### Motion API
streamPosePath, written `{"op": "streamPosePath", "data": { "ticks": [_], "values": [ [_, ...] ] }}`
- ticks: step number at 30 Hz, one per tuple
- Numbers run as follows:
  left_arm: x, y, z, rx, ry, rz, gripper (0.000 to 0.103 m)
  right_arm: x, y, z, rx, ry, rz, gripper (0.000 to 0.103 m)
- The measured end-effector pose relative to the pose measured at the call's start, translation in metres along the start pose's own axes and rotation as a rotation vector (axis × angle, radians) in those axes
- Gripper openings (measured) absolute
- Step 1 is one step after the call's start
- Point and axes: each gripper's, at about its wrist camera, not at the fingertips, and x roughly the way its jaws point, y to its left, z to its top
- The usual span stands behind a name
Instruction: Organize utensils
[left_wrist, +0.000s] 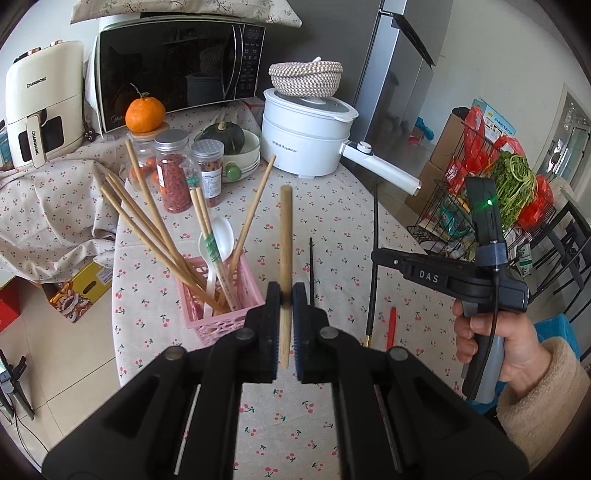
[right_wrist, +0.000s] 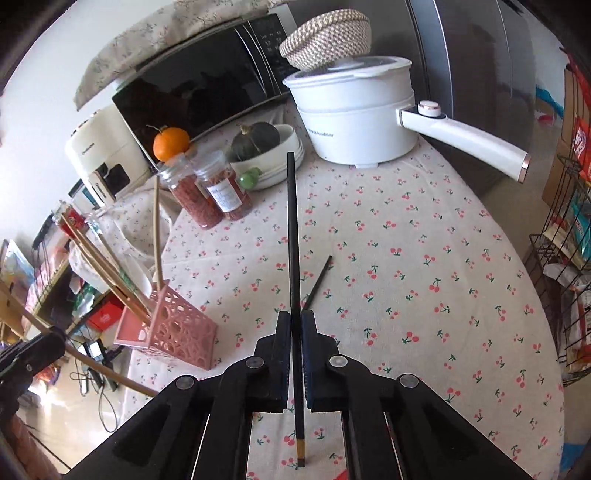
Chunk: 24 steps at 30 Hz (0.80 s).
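My left gripper (left_wrist: 285, 295) is shut on a wooden chopstick (left_wrist: 285, 236) and holds it above the table, just right of the pink utensil basket (left_wrist: 218, 295). The basket holds several wooden chopsticks (left_wrist: 147, 225) and a white spoon (left_wrist: 218, 240); it also shows in the right wrist view (right_wrist: 173, 328). My right gripper (right_wrist: 295, 319) is shut on a black chopstick (right_wrist: 293, 229); it shows in the left wrist view (left_wrist: 375, 258) to the right. A second black chopstick (right_wrist: 317, 282) lies on the cherry-print tablecloth (right_wrist: 406, 258). A red utensil (left_wrist: 391, 326) lies near the right gripper.
At the back stand a white electric pot (left_wrist: 306, 136) with a woven basket (left_wrist: 306, 75) on it, a microwave (left_wrist: 177, 70), jars (left_wrist: 173, 173), a bowl with a squash (left_wrist: 236, 147) and an orange (left_wrist: 144, 112). A wire rack (left_wrist: 491, 199) stands to the right.
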Motion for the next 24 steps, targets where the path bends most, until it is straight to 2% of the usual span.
{"op": "streamPosePath", "data": {
  "ticks": [4, 12, 18, 24],
  "values": [
    [-0.018, 0.001, 0.01, -0.012, -0.067, -0.013, 0.007, -0.037, 0.008, 0.001, -0.023, -0.086, 0.029, 0.005],
    [-0.056, 0.018, 0.029, -0.061, -0.262, 0.033, 0.007, -0.069, 0.025, 0.009, -0.058, -0.201, 0.055, 0.002],
    [-0.053, 0.039, 0.032, -0.114, -0.277, 0.075, 0.007, -0.067, 0.026, 0.011, -0.067, -0.147, 0.042, 0.002],
    [-0.049, 0.038, 0.028, -0.139, -0.259, 0.041, 0.007, -0.051, 0.011, 0.012, -0.015, -0.101, 0.06, 0.004]
  ]
}}
